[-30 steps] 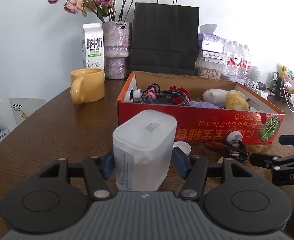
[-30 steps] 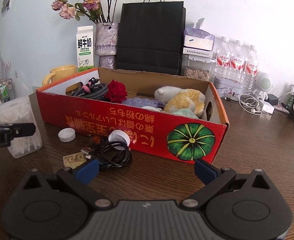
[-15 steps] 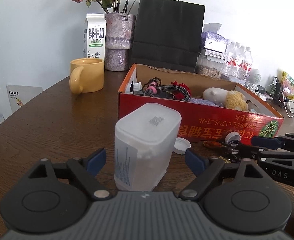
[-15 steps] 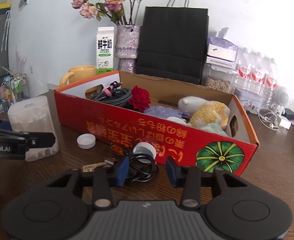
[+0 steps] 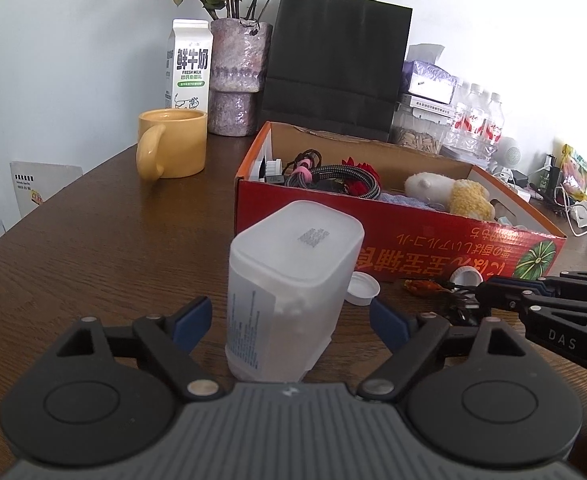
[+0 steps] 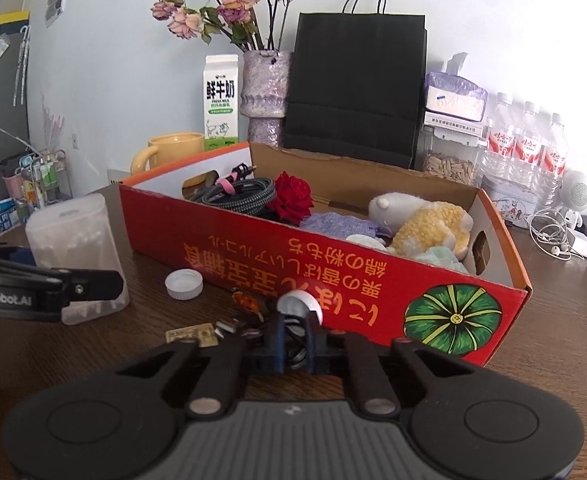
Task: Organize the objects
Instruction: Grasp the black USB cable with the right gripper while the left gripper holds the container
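Observation:
A translucent plastic container of cotton swabs stands on the brown table between the fingers of my left gripper, which is open and clear of its sides. It also shows in the right wrist view. My right gripper is shut on a coiled black cable lying in front of the red cardboard box. The box holds cables, a red rose, a purple cloth and a plush toy.
Loose on the table by the box are a white bottle cap, a second white cap, an amber wrapped item and a small card. A yellow mug, milk carton, vase, black bag and water bottles stand behind.
My left gripper opened and let go of the swab container, which now stands free. My right gripper moved forward over the black cable and closed on it.

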A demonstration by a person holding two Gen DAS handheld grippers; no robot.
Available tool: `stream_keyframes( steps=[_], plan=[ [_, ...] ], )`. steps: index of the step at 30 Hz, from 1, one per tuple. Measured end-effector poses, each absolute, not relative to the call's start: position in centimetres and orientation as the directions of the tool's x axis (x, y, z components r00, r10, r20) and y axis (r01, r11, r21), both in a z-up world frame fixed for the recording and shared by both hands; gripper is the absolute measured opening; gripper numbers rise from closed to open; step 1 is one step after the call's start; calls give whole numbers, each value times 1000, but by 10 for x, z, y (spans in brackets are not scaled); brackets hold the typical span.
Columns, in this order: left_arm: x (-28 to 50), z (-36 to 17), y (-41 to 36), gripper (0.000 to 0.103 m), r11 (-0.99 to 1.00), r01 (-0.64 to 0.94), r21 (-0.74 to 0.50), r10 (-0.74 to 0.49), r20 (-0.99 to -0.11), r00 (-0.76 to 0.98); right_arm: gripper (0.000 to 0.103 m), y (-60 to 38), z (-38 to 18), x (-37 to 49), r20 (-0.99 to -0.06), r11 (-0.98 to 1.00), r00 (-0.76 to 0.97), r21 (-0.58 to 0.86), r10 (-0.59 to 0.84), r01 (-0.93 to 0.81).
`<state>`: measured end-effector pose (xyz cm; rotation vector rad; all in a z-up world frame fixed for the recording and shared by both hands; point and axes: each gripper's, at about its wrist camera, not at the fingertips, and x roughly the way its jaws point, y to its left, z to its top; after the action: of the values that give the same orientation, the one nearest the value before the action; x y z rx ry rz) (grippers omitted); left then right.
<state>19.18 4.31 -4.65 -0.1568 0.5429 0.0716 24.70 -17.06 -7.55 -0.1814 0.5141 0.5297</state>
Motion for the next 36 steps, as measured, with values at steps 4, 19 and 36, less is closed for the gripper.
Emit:
stream_keyframes(
  steps=[4,19,36],
  plan=[
    [192,-47,43,88,985,-111,-130,27,-520,854,0,-174,-69,240,-479,854,758,-35,442,-520],
    [192,-47,43,88,985,-111,-135,25,-522,853,18,-172,-67,245,-537,848,736,-69,412,-525],
    [193,-48,44,88,983,-124,-138,38,-505,862,2,-190,-39,224,-429,854,781,-41,454,-519]
  ],
)
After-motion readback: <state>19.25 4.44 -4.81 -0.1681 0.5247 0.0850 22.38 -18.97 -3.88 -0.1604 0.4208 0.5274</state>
